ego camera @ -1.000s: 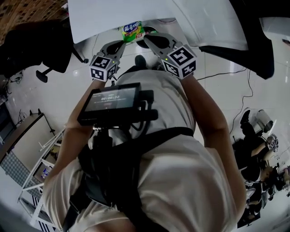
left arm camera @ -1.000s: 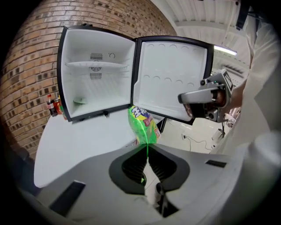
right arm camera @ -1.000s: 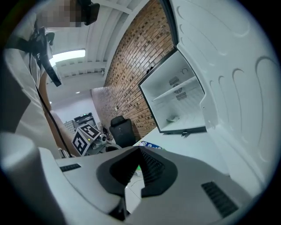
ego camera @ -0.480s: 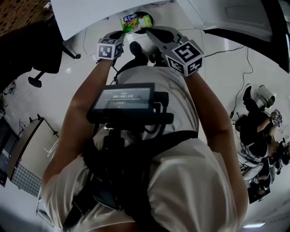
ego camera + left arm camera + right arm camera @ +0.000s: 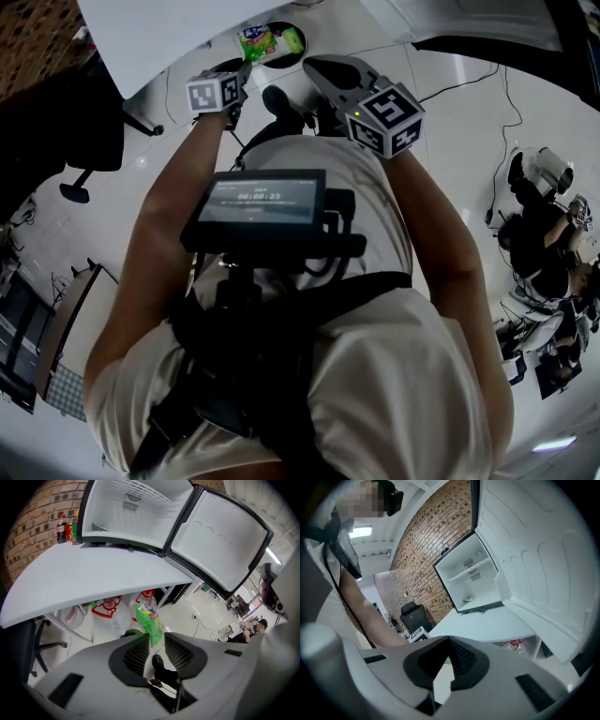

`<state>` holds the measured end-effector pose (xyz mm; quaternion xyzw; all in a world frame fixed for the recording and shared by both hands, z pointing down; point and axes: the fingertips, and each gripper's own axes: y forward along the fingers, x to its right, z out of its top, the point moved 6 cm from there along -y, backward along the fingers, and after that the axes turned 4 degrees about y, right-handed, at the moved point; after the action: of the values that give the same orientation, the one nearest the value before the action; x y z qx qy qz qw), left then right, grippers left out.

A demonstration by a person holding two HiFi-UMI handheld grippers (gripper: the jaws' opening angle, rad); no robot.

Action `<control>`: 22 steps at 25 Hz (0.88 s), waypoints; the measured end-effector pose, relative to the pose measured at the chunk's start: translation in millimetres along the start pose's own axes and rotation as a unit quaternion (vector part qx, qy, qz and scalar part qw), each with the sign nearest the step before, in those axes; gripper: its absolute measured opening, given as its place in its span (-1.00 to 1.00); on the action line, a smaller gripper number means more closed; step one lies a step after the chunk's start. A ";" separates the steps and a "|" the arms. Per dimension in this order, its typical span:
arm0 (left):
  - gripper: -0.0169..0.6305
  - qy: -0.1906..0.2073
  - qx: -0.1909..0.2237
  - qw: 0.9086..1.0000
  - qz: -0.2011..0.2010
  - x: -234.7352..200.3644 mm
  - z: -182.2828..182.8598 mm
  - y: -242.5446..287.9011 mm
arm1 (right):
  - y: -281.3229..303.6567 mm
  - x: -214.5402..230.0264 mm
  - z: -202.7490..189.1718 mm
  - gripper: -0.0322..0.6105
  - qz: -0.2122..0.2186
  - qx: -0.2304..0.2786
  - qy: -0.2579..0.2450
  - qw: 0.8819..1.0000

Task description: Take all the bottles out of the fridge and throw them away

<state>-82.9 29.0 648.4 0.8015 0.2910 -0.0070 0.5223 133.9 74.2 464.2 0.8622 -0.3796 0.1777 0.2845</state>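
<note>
Floor bin [image 5: 285, 59] sits half hidden behind the green-labelled bottle [image 5: 255, 43].

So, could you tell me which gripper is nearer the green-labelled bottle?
Left. The left gripper has the bottle right at its tips, between jaws that have just been opening. The right gripper is off to the bottle's right, empty and shut.

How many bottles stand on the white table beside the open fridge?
2: a dark bottle far left on the table, and an orange bottle between it and the fridge. More may be hidden behind the fridge.
</note>
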 end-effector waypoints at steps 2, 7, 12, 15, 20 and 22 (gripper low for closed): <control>-0.45 -0.003 -0.001 1.000 -0.002 -0.1 2.6 3.7 | -0.1 2.7 1.0 -0.91 -0.001 0.001 0.000 1.000; -0.42 0.000 0.034 0.999 0.008 -2.3 8.0 -8.3 | 4.6 2.8 3.9 -0.91 0.002 0.002 -0.002 1.000; -0.42 0.036 0.107 0.994 -0.004 11.9 24.7 -42.4 | 10.0 0.3 11.8 -0.91 0.013 0.007 -0.013 1.000; -0.41 0.053 0.156 0.986 -0.018 23.6 40.5 -70.5 | 16.7 -2.7 18.6 -0.91 0.021 0.010 -0.022 0.999; -0.57 0.093 0.240 0.966 -0.038 41.7 72.9 -119.9 | 32.0 -10.2 33.5 -0.91 0.036 0.021 -0.042 0.998; -0.72 0.106 0.270 0.956 -0.042 49.4 84.8 -138.8 | 35.4 -12.4 39.9 -0.91 0.040 0.026 -0.052 0.998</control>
<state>-82.8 19.9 478.6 0.8961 0.3652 -0.0218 0.2513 102.7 36.7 439.3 0.8615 -0.4232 0.1534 0.2348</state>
